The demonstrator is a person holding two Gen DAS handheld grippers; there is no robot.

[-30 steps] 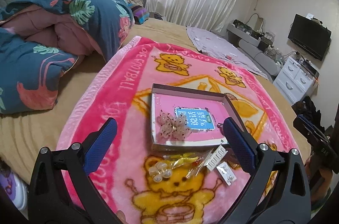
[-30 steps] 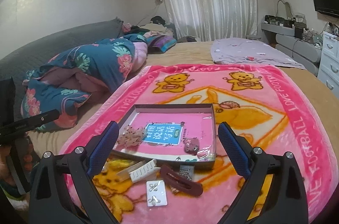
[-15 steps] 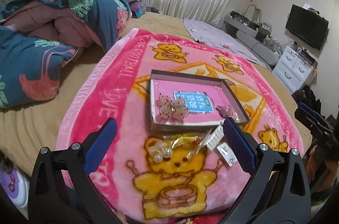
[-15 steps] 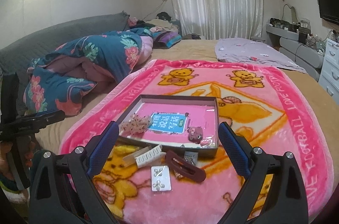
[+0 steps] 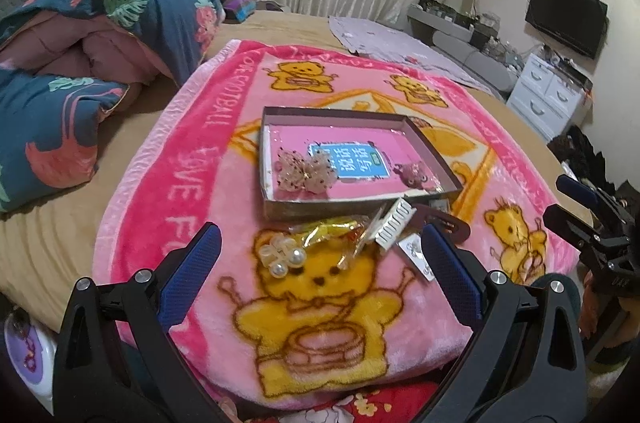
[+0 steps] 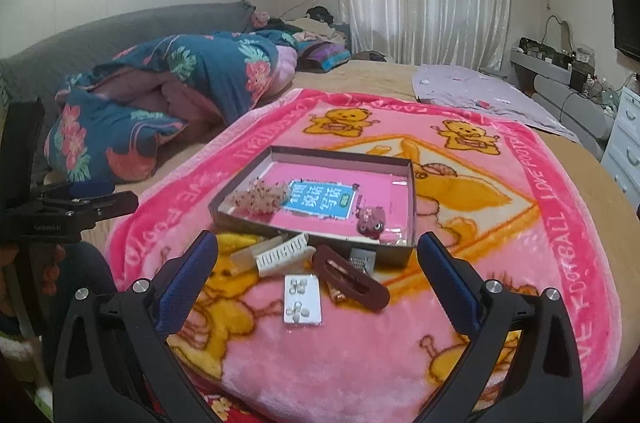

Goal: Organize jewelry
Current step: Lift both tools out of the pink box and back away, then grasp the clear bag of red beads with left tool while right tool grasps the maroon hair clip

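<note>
Retreat: both views now wider than a second ago; box and loose pieces smaller and farther off; pulled back from the blanket, not closing in on anything.

Left hand-held gripper [image 5: 320, 263]: blue pads spread wide, nothing between them; hovering above the near end of the blanket, over the bear print.

Right hand-held gripper [image 6: 318, 271]: likewise spread and empty; raised above the loose pieces, touching none.

Box [image 5: 316, 207]: shallow open tray on the pink blanket [image 5: 172, 191], blue label on its pink floor; unmoved across the three moments.

Inside the box: frilly beaded bow [image 5: 306, 171] at the left end; small pink charm [image 5: 412, 174] toward the right wall; same two pieces as a second ago, none added.

Outside the box: pearl flower clip [image 5: 280, 255] on the bear's head; yellow foil packet [image 5: 332, 229] just beside the box wall; white comb clip [image 6: 284, 253] against the near wall; dark red hair clip [image 6: 350, 281] lying flat; earring card [image 6: 302, 299] nearest the right gripper; small grey glittery piece [image 6: 362, 259] against the box, identity unclear.

Meaning for the task: no transfer under way; five or six pieces still to go in; sorting judged roughly a quarter done.

Likely next: re-approach and pick one loose piece; flat card and flat clip probably hard to pinch off soft plush.
</note>
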